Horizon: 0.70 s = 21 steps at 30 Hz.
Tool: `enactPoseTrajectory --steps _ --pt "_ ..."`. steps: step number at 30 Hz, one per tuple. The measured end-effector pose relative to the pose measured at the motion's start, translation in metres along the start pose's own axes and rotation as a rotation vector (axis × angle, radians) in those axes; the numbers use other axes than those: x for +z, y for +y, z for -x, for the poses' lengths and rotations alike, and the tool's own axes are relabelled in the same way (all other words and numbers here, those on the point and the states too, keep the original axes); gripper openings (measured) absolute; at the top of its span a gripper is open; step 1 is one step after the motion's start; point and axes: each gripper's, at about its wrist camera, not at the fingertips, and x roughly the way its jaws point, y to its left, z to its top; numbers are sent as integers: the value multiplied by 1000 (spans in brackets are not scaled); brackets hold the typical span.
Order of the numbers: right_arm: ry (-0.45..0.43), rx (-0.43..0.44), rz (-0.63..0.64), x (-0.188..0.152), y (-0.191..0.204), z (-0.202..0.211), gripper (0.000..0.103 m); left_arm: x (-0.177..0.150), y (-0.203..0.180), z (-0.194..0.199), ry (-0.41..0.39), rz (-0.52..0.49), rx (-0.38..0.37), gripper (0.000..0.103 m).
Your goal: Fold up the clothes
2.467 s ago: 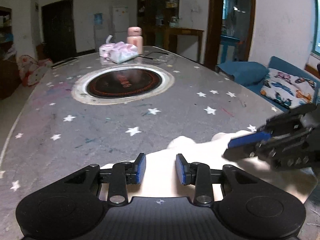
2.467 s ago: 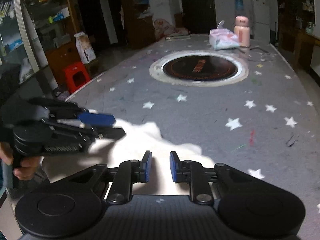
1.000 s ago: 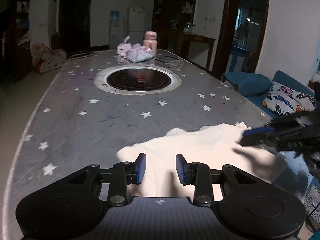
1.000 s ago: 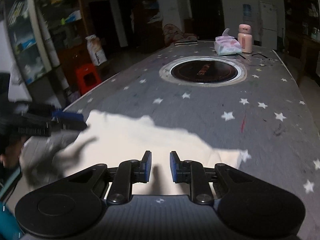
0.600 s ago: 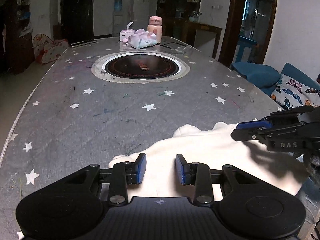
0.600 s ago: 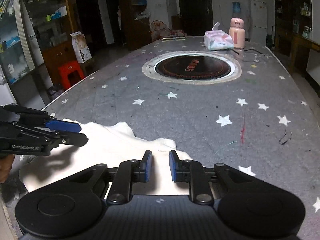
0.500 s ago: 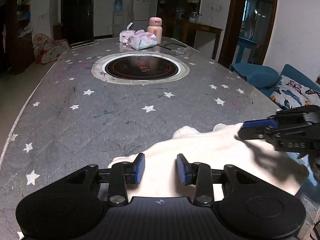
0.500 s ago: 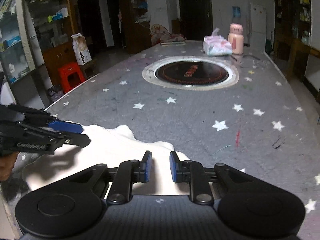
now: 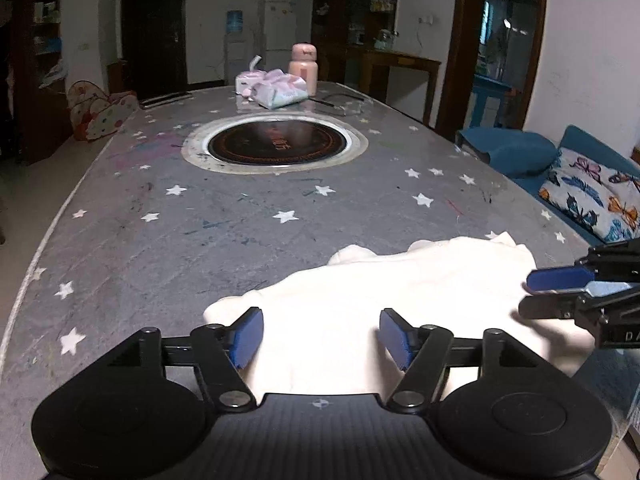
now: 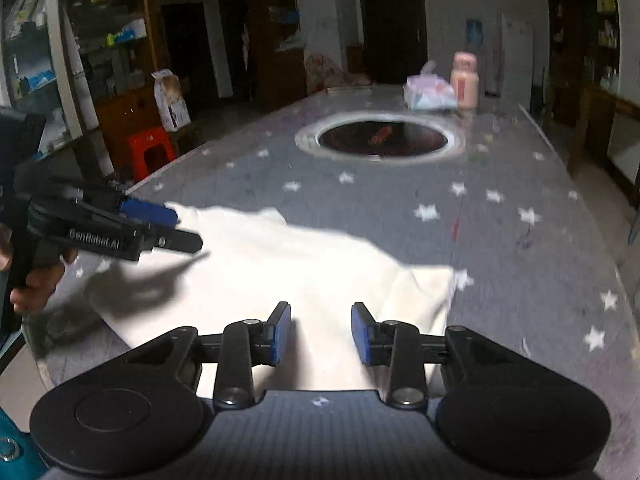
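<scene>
A cream-white garment [image 9: 400,304] lies spread flat at the near end of a long grey table [image 9: 200,240] patterned with white stars, reaching close to the near edge and towards the near right corner as seen from the left wrist view. The left gripper [image 9: 321,338] hovers over the near-left part of the cloth; its jaws are opening and stand well apart, with the fabric below the blue pads [image 9: 247,336] but not pinched between them. The right gripper [image 10: 320,334] hovers over the near-right part of the garment; its jaws are also opening, a moderate gap showing between the pads, and no fold of cloth is gripped. In the left wrist view the right gripper enters from the right edge of the picture, just above the garment's right border. In the right wrist view the left gripper appears at the left, held by a hand [image 10: 34,284], and casts a shadow onto the cloth. The right wrist view is motion-blurred.

A round dark hotplate [image 9: 276,142] with a pale ring sits recessed in the middle of the table. Near the far edge stand a pink bottle [image 9: 303,68] and, just beside it, a soft tissue pack [image 9: 280,90]. A blue sofa with a butterfly-print cushion [image 9: 592,200] stands beyond the table's right edge; a red stool [image 10: 150,152] stands on the floor beyond its left edge.
</scene>
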Motion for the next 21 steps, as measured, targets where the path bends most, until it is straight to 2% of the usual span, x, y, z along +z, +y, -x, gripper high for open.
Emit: enactPoseTrajectory --steps 7,10,13,16,21 --pt "-8 46 25 -1 15 -4 38 -19 -1 23 -18 7 15 69" --pt "-7 36 41 -14 16 0 44 -32 1 23 -2 8 60 69" --pt "5 12 40 -23 11 2 45 -39 6 18 10 68 38 69" --pt "-2 19 21 -27 5 1 45 -37 1 12 15 69 33 69" --pt "5 -25 60 -22 0 -7 45 -22 -7 -9 20 55 22 69"
